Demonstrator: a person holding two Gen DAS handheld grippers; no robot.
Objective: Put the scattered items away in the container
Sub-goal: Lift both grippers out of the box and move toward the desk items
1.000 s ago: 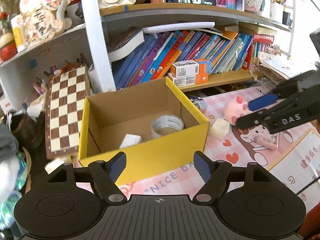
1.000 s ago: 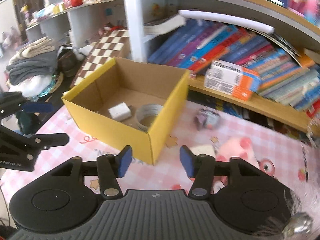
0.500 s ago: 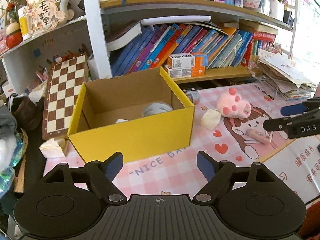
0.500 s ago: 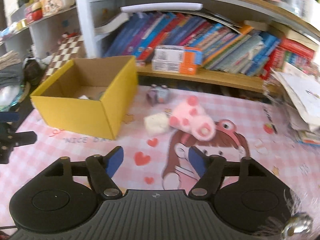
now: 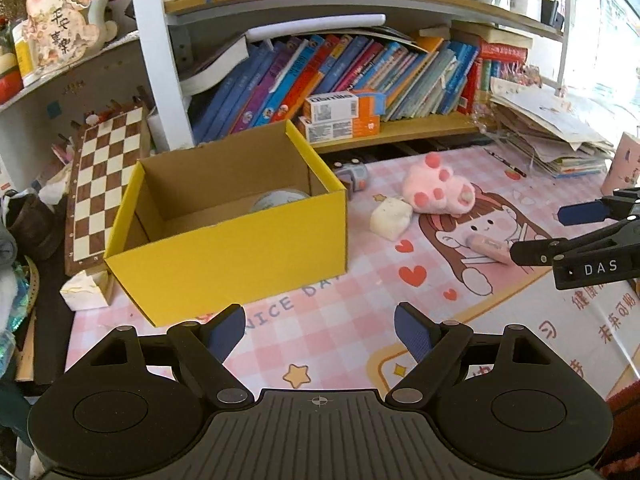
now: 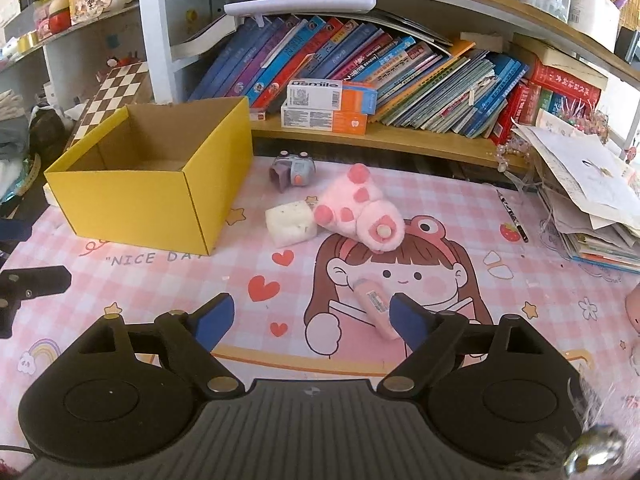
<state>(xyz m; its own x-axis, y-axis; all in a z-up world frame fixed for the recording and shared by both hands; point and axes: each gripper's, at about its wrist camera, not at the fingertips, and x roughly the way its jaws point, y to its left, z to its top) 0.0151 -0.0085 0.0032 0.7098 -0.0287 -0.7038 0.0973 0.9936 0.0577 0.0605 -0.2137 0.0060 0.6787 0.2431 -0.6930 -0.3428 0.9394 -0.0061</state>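
Note:
A yellow cardboard box [image 5: 240, 248] stands open on the pink mat, with a tape roll [image 5: 280, 201] inside; it also shows in the right wrist view [image 6: 136, 204]. Scattered right of it are a white sponge block [image 6: 291, 224], a pink plush paw [image 6: 360, 216], a small grey toy [image 6: 294, 170] and a pink eraser-like stick [image 6: 374, 308]. My left gripper [image 5: 320, 330] is open and empty, in front of the box. My right gripper [image 6: 310, 318] is open and empty, its right finger beside the pink stick; it shows in the left wrist view [image 5: 556, 232].
A bookshelf [image 6: 360, 136] full of books runs behind the mat. A chessboard [image 5: 104, 176] leans left of the box. A paper stack [image 6: 592, 200] lies at the right edge. A pencil [image 6: 513, 215] lies on the mat.
Both grippers pulled back from the box. The right gripper swung right, from over the box to the pink stick. Both stayed open.

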